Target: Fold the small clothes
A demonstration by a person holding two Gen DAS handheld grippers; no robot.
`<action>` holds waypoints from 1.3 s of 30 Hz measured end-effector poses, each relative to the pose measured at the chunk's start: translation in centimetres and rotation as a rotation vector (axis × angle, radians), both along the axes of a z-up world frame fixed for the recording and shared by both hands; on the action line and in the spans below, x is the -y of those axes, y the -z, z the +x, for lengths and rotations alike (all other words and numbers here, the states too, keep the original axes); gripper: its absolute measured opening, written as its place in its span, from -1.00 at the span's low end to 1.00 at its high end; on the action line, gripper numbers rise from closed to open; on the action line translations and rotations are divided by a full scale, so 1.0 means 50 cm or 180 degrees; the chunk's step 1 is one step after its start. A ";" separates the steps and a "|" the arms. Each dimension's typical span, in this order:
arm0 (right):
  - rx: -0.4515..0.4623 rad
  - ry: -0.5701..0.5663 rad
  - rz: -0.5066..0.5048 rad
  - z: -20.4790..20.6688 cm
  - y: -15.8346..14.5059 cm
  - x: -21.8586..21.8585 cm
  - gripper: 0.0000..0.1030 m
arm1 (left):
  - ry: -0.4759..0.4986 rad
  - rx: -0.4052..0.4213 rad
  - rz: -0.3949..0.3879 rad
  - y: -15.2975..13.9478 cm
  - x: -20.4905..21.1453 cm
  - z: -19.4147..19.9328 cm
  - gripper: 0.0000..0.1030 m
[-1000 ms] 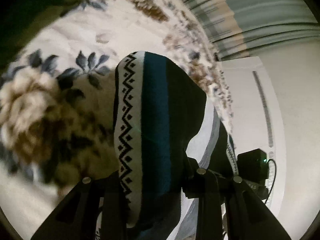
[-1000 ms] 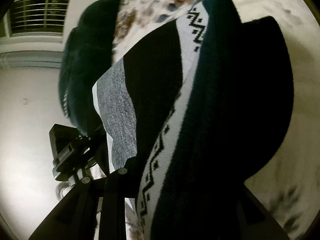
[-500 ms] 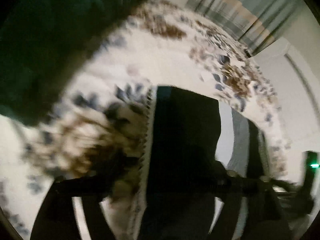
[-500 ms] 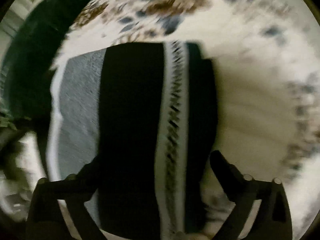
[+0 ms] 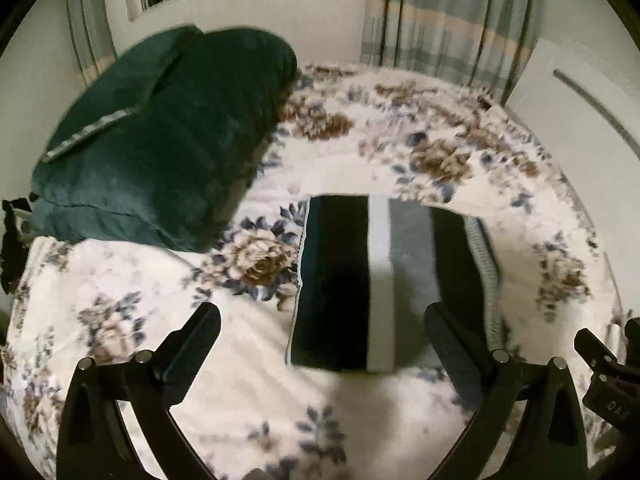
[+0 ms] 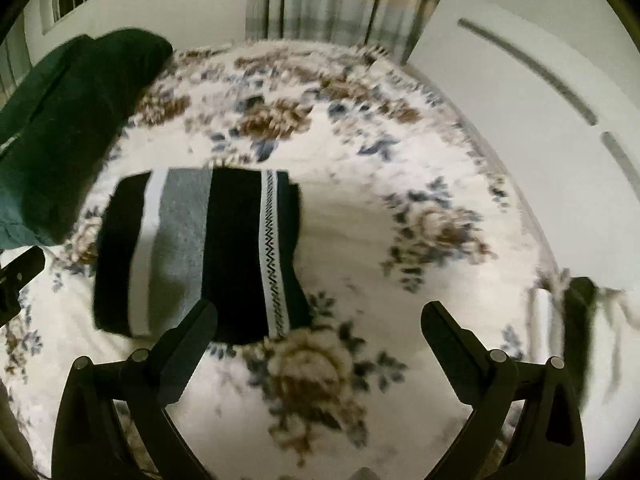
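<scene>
A folded striped garment (image 5: pixel 376 280), black, white and grey with a zigzag band, lies flat on the floral bed cover (image 5: pixel 200 360). It also shows in the right wrist view (image 6: pixel 200 252). My left gripper (image 5: pixel 322 340) is open and empty, held above the cover just in front of the garment. My right gripper (image 6: pixel 320 332) is open and empty, in front of the garment and to its right. The other gripper's body shows at the right edge of the left wrist view (image 5: pixel 608 372).
A dark green pillow (image 5: pixel 160 148) lies at the back left of the bed. Striped curtains (image 5: pixel 448 16) and a white wall panel (image 6: pixel 540 92) stand behind. Another dark and white cloth (image 6: pixel 572 320) lies at the bed's right side.
Both grippers held the garment up a second ago. They laid it down folded on the bed, opened and pulled back from it.
</scene>
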State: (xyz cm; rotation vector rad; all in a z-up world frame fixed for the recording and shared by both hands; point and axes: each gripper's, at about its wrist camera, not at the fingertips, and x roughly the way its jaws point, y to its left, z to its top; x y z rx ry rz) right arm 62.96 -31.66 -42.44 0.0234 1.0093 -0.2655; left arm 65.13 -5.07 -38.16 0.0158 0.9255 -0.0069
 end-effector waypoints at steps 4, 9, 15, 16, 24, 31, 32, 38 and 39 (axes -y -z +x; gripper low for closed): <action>0.0184 -0.0010 -0.0072 -0.116 -0.139 -0.004 1.00 | 0.0008 0.0121 -0.0051 -0.115 0.018 -0.096 1.00; 0.0422 -0.0027 -0.0113 -0.270 -0.311 -0.013 1.00 | 0.0005 0.0293 -0.0052 -0.258 0.044 -0.231 1.00; 0.0686 -0.0028 -0.0102 -0.449 -0.498 -0.013 1.00 | 0.0005 0.0388 -0.0107 -0.396 0.058 -0.388 1.00; 0.0723 -0.0033 -0.0115 -0.473 -0.522 -0.014 1.00 | 0.0008 0.0409 -0.0098 -0.413 0.061 -0.410 1.00; 0.0927 -0.0158 -0.0112 -0.658 -0.684 -0.016 1.00 | 0.0059 0.0506 -0.0083 -0.527 0.084 -0.562 1.00; 0.1103 -0.0250 -0.0110 -0.775 -0.778 -0.022 1.00 | 0.0053 0.0610 -0.0070 -0.589 0.087 -0.646 1.00; 0.1125 -0.0261 -0.0111 -0.787 -0.787 -0.024 1.00 | 0.0042 0.0616 -0.0063 -0.594 0.087 -0.657 1.00; 0.1243 -0.0341 -0.0089 -0.847 -0.828 -0.037 1.00 | 0.0059 0.0666 -0.0067 -0.622 0.092 -0.707 1.00; 0.1252 -0.0342 -0.0072 -0.853 -0.832 -0.035 1.00 | 0.0055 0.0670 -0.0081 -0.624 0.092 -0.715 1.00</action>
